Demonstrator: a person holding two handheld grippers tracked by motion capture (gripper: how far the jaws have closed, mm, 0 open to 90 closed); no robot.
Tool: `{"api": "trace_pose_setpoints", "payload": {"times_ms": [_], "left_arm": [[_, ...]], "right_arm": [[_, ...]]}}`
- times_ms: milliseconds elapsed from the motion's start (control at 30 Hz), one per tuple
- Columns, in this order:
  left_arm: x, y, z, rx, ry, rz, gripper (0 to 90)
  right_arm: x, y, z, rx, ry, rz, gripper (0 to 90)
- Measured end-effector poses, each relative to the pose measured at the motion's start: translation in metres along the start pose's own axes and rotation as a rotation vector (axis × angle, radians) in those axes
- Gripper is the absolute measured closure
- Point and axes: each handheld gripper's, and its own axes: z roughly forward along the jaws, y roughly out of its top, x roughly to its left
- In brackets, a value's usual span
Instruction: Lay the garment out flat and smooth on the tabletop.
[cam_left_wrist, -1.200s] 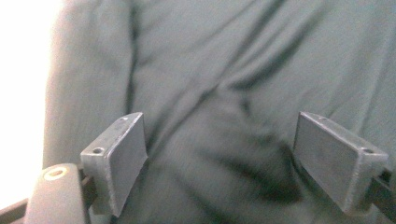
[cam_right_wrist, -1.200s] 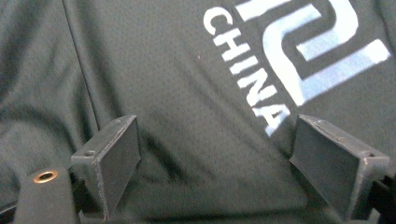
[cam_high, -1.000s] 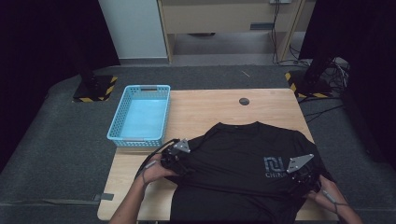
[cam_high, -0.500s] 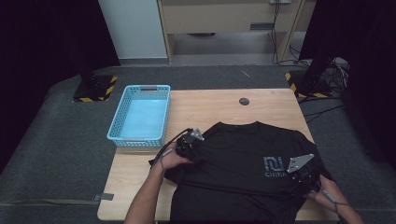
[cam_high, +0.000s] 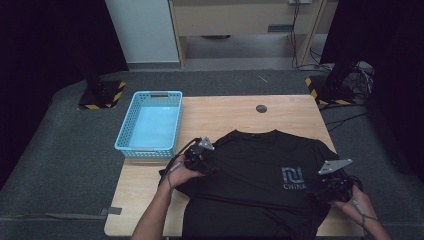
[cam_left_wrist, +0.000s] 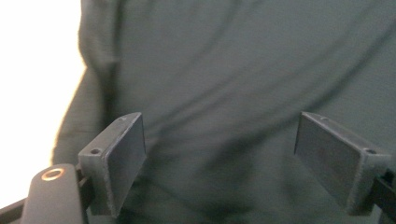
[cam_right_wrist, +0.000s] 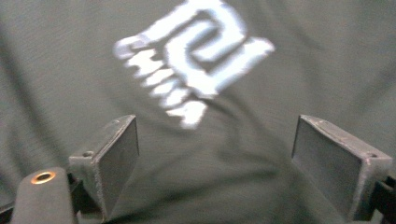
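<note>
High view: the black shirt (cam_high: 260, 185) lies spread on the table (cam_high: 225, 112), its hem cut off below. The left gripper (cam_high: 200, 160) has moved inward over the shoulder. Left gripper view: blurred cloth, jaws wide, gripping nothing. Right gripper view: the right gripper (cam_right_wrist: 215, 163) likewise gapes below the smeared logo (cam_right_wrist: 196, 56).

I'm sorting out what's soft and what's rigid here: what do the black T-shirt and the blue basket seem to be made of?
The black T-shirt looks like soft matte knit fabric, probably cotton: it lies in creases and folds, with a pale printed logo. The blue basket appears to be rigid moulded plastic, with perforated lattice walls and a slightly glossy floor.
</note>
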Motion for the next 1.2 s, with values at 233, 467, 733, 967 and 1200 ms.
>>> {"api": "trace_pose_setpoints", "payload": {"times_ms": [233, 467, 733, 967, 1200], "left_arm": [[-0.026, -0.017, 0.001, 0.008, 0.060, -0.020, 16.9], [-0.013, -0.036, 0.001, 0.029, 0.125, -0.134, 9.0], [0.019, -0.038, 0.001, 0.000, 0.155, -0.172, 6.9], [0.023, -0.031, 0.002, 0.009, 0.158, -0.179, 9.7], [0.008, -0.020, 0.007, -0.008, 0.147, -0.065, 11.8]], "right_arm": [[-0.022, -0.010, 0.005, 0.007, -0.114, 0.201, 13.8], [-0.028, -0.001, 0.019, 0.040, -0.133, 0.216, 8.2], [-0.048, 0.017, 0.032, 0.061, -0.092, 0.149, 5.1], [-0.055, 0.028, 0.037, 0.088, -0.085, 0.153, 6.5], [-0.047, 0.025, 0.034, 0.077, -0.092, 0.169, 7.9]]}}
